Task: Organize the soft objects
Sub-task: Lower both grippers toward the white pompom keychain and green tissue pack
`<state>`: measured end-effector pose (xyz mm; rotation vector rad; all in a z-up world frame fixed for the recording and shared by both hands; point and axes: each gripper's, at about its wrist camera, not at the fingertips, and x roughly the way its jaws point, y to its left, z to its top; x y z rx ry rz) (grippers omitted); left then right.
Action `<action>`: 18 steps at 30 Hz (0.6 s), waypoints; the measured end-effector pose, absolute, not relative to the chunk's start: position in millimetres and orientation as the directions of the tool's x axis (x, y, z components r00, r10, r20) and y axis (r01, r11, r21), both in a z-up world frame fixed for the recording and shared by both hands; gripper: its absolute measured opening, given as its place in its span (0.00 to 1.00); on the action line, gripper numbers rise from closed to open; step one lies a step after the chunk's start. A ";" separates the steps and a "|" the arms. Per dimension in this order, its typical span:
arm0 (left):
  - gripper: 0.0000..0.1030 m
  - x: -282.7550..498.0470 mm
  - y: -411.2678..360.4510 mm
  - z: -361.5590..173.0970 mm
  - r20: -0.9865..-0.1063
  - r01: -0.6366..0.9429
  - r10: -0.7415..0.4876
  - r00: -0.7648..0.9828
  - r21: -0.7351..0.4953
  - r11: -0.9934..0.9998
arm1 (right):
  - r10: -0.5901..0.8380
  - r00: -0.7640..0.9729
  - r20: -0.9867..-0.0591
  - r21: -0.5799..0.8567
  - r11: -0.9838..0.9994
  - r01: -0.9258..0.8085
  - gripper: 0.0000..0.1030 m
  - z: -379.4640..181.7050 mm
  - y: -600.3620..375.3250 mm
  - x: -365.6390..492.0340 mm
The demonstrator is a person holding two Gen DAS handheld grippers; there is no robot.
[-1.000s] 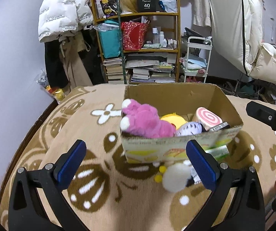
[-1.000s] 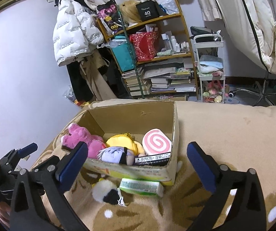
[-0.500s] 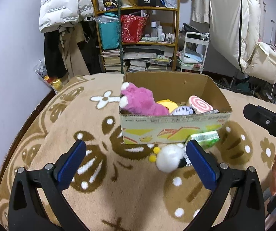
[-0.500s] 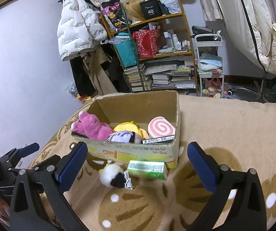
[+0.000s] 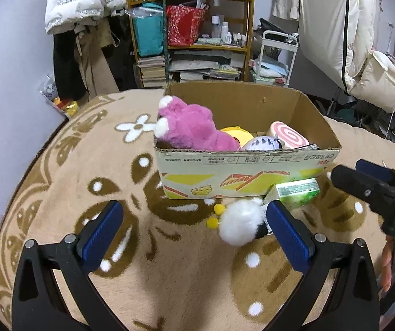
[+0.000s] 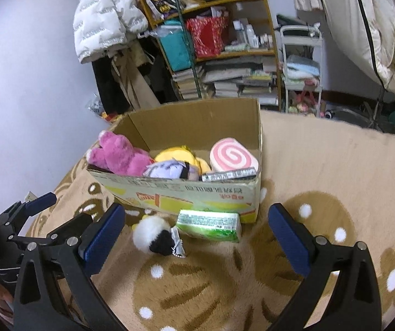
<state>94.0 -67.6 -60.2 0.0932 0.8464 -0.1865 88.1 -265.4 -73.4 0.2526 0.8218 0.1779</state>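
Observation:
A cardboard box (image 5: 241, 173) (image 6: 175, 195) stands on the rug and holds a pink plush (image 5: 194, 129) (image 6: 120, 157), a yellow plush (image 6: 181, 153), a purple-haired plush (image 5: 262, 144) (image 6: 170, 169) and a pink swirl cushion (image 5: 288, 138) (image 6: 233, 158). A white and black plush ball (image 5: 241, 227) (image 6: 152, 235) and a green pack (image 5: 294, 193) (image 6: 208, 224) lie on the rug in front of the box. My left gripper (image 5: 194, 231) is open and empty, just short of the ball. My right gripper (image 6: 194, 234) is open and empty, with the ball and pack between its fingers' line.
The tan patterned rug (image 5: 92, 182) covers the floor. A shelf of books and bags (image 5: 192, 33) and hung coats (image 5: 81, 0) stand behind the box. A white cart (image 6: 299, 63) stands at the back right. The right gripper shows at the left wrist view's right edge (image 5: 374, 190).
Both grippers have drawn back from the box and lowered their view; the box, ball and pack now sit farther out in front. Both grippers stay open.

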 end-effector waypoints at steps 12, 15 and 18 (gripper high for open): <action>0.99 113.3 -78.9 -83.4 -0.792 0.228 -0.141 0.595 -0.002 0.974 | 0.274 0.605 -0.747 0.331 0.944 -0.019 1.00 -97.1 -267.7 114.1; 0.99 118.0 -81.5 -90.2 -0.804 0.234 -0.148 0.576 -0.012 0.972 | 0.279 0.593 -0.755 0.336 0.942 -0.015 1.00 -101.4 -267.2 119.8; 0.99 122.4 -85.6 -97.0 -0.815 0.242 -0.148 0.560 -0.009 0.970 | 0.280 0.578 -0.767 0.340 0.940 -0.005 1.00 -106.6 -267.5 125.6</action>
